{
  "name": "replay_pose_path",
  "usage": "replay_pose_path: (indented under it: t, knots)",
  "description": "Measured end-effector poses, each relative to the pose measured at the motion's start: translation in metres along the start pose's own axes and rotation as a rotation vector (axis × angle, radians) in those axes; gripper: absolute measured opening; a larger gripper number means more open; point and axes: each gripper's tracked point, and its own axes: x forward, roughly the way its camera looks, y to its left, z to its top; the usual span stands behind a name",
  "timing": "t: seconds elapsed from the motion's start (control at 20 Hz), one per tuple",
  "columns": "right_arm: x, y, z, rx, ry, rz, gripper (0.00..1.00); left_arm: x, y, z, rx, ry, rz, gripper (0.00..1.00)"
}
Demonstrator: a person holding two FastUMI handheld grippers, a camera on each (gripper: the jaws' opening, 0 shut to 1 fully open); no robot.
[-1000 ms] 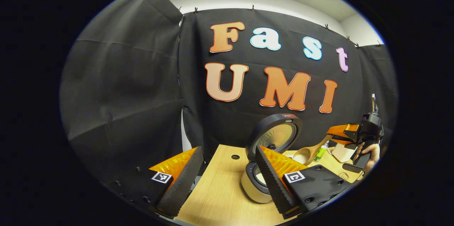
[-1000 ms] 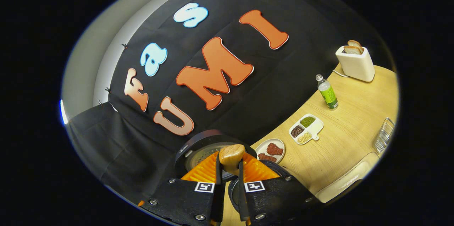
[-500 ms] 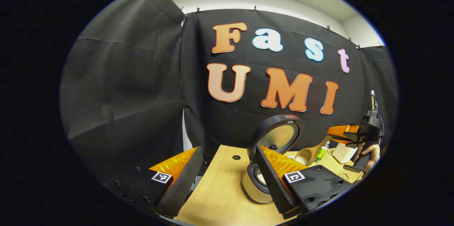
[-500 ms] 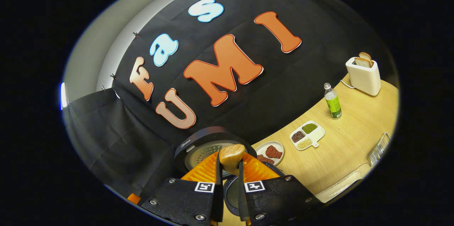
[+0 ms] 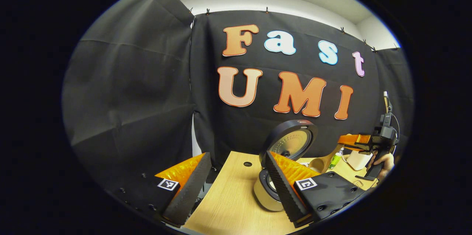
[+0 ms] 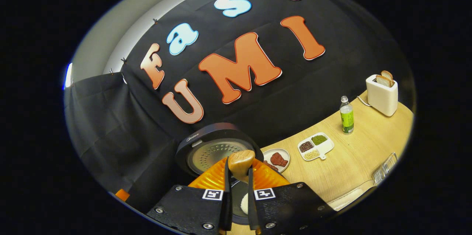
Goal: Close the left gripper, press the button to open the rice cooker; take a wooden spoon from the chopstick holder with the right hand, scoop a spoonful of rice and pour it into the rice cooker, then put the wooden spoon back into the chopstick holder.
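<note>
Presently we log: right gripper [image 6: 238, 205] pinching light wooden spoon [image 6: 240, 162] above open cream rice cooker [image 5: 263, 195], left gripper [image 5: 236, 187] spread wide.

**Almost no readable text**

The rice cooker lid [image 6: 217, 146] has a small pale brand mark on its rim, too small to read for sure. The bottle [image 6: 346, 118] has a green label whose print is unreadable. Square black-and-white code tags sit on each finger of the right gripper [image 6: 239, 176] and the left gripper [image 5: 237, 154].
</note>
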Motion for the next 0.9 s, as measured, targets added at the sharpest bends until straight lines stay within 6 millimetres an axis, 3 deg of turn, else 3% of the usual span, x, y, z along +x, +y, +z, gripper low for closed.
replay_pose_path:
  t: [0.35,0.9]
  knots:
    - [0.004,0.014,-0.012,-0.142,0.002,0.030,0.16,-0.004,0.004,0.001,0.007,-0.005,0.008,0.97]
    - [0.001,0.038,-0.013,-0.368,-0.028,0.077,0.16,-0.004,0.005,-0.001,-0.004,-0.004,0.018,0.97]
